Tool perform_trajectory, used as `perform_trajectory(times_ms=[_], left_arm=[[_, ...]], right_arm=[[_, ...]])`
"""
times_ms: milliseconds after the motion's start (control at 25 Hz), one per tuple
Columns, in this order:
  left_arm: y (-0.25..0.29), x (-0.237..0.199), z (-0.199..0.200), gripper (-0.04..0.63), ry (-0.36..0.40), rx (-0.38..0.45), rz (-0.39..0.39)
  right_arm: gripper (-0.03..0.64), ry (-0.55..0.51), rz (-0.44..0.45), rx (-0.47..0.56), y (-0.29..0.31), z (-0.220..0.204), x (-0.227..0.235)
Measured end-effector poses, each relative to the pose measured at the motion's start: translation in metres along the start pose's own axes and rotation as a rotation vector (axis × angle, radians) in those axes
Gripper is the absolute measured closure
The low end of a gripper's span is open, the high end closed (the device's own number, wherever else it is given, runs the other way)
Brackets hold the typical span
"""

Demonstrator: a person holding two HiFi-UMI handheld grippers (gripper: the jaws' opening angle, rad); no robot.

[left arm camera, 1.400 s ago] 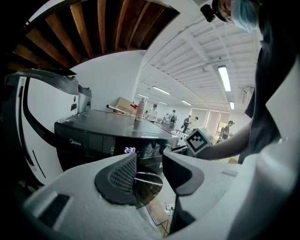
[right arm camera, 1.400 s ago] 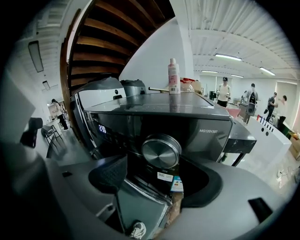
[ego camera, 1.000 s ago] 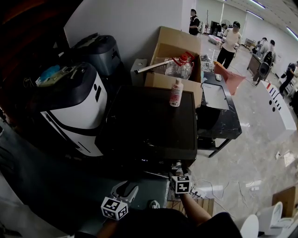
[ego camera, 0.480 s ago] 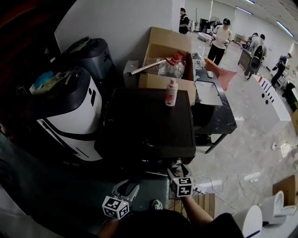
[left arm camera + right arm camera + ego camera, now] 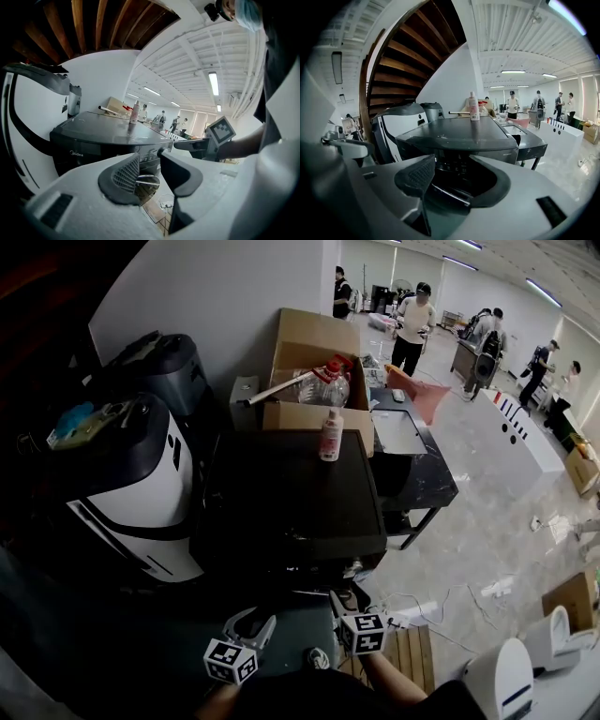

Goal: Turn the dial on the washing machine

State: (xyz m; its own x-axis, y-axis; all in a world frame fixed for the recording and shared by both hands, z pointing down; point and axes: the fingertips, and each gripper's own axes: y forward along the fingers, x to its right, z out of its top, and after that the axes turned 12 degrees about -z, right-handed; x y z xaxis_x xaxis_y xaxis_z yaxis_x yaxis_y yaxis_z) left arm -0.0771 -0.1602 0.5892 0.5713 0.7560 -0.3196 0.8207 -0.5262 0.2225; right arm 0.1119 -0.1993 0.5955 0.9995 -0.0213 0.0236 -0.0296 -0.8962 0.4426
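So the washing machine [image 5: 291, 488] is that dark Midea unit with the flat black top, sitting mid-floor in the head view. Its control strip runs along the front edge nearest the person. What looks like the dial [image 5: 161, 151] is a small round knob at the right end of that strip, best seen from the left gripper view. It's too small to tell where it's set.

The right claw [image 5: 452, 164] is up close to the front panel, low and near the right corner. Its jaws are apart but closing. The panel shows in the gap beyond them, and the pads aren't on anything. The left claw [image 5: 149, 158] hangs back to the left, a bit further from the machine. Its jaws are also closing, with only the floor showing between them.

Clutter-wise, a pink-labelled bottle [image 5: 330, 434] stands upright on the back edge of the washer lid. Right behind it is an open cardboard box [image 5: 314, 343] with a clear jug [image 5: 330, 385] with a red cap inside. A big white and black appliance [image 5: 141, 474] is jammed against the washer's left side. A dark bench [image 5: 417, 470] sits just to its right. Loose cables [image 5: 441, 601] trail over the floor by some wooden slats [image 5: 408, 657] under the right claw. A few people [image 5: 410, 320] stand well off in the back of the hall
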Motion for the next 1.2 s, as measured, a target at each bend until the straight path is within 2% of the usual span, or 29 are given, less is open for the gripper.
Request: perform_trajectory(times_ms=[440, 720, 880, 1200], left_arm=[[-0.038, -0.004, -0.012, 0.516, 0.003, -0.047, -0.022], [-0.061, -0.01, -0.019, 0.568, 0.008, -0.036, -0.049], [-0.074, -0.016, -0.02, 0.589, 0.012, -0.033, -0.038], [-0.095, -0.019, -0.029, 0.59, 0.02, -0.046, -0.047]], right_arm=[[0.517, 0.008, -0.062, 0.059, -0.05, 0.006, -0.037], [0.608, 0.03, -0.098, 0.079, -0.072, 0.001, -0.056], [0.615, 0.041, -0.103, 0.078, -0.078, -0.005, -0.068], [0.618, 0.043, -0.113, 0.048, -0.089, -0.019, -0.088]])
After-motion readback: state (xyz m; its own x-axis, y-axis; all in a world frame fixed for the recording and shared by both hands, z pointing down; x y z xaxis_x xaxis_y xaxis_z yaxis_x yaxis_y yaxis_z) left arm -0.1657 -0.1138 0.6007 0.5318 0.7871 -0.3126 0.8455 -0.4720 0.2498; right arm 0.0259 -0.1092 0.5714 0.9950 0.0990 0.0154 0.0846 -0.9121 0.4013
